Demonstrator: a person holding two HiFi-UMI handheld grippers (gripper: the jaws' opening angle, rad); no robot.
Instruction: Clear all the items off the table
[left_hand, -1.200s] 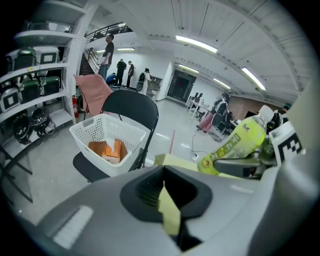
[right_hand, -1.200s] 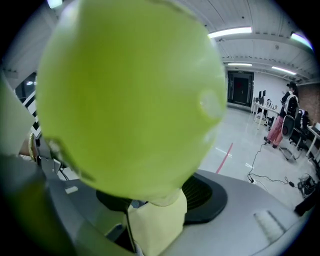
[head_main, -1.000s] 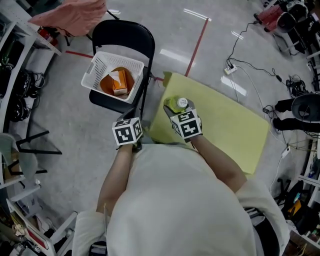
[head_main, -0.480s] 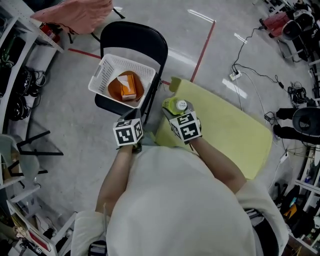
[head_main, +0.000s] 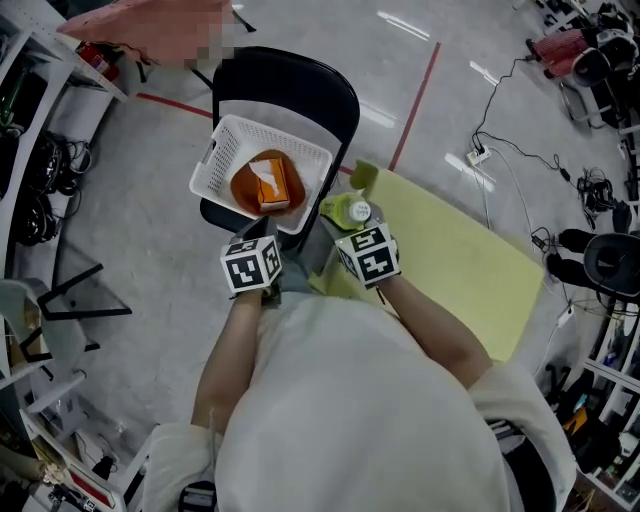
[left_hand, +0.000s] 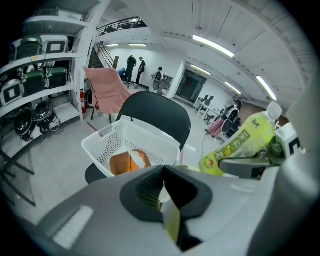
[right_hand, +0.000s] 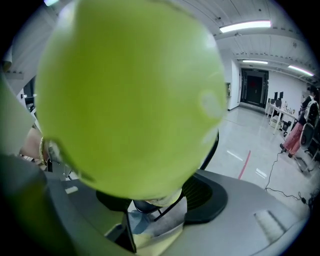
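While my right hand-held gripper grasps the yellow-green pouch just beside the white plastic basket holding an orange packet, my left hand-held gripper is clenched empty; apparently only this drop remains.

One white basket stands on one black chair, far left. In it lies one orange packet, possibly two pressed together; the view is too coarse to tell. One green drink pouch shows at the far left corner of one yellow-green table. One pink cloth hangs farther left.
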